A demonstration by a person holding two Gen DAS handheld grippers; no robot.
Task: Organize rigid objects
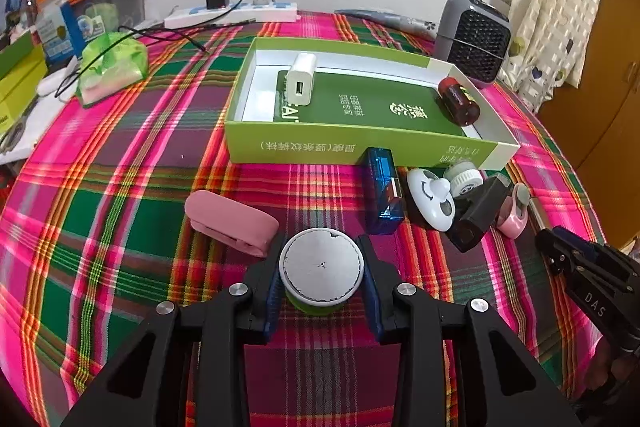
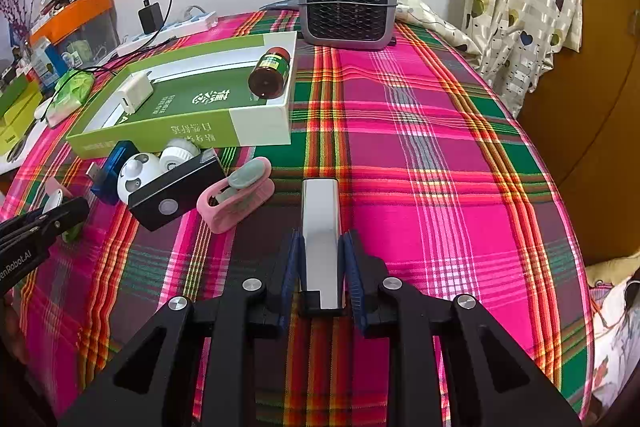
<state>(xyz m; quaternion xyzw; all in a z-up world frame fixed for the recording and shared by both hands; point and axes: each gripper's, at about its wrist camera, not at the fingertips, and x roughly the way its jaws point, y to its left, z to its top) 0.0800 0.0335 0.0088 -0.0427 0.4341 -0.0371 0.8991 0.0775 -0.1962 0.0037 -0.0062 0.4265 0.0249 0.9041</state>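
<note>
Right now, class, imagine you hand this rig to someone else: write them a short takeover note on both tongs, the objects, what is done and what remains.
Left tongs: closed on the round silver-topped tin, resting on the cloth.
Right tongs: closed on the silver metal block.
Done: white charger and brown bottle lie inside the green box.
Left: both gripped items, plus the pink case, blue USB gadget, white panda disc, white cap, black box and pink clip, all on the cloth outside the box.

round silver-lidded jar point(image 1: 321, 269): upright | silver bar point(image 2: 321, 239): flat on cloth
</note>
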